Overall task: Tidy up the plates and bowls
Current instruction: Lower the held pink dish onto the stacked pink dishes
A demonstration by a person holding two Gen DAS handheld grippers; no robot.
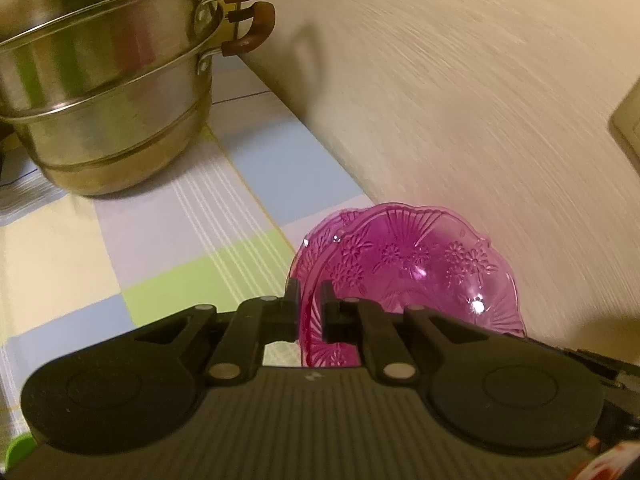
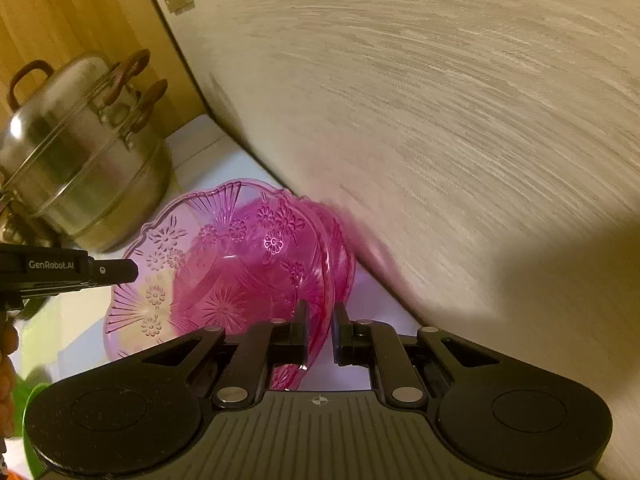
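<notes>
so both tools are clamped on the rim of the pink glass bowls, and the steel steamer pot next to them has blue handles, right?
Not quite: the steamer pot has brown handles, not blue, as the left wrist view shows. The rest holds: the left tool and the right tool are each shut on the rim of the pink glass bowls.

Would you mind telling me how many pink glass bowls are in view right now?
2. They are nested together by the wall: the front pink bowl with the second pink bowl behind it. More could be hidden behind them.
</notes>
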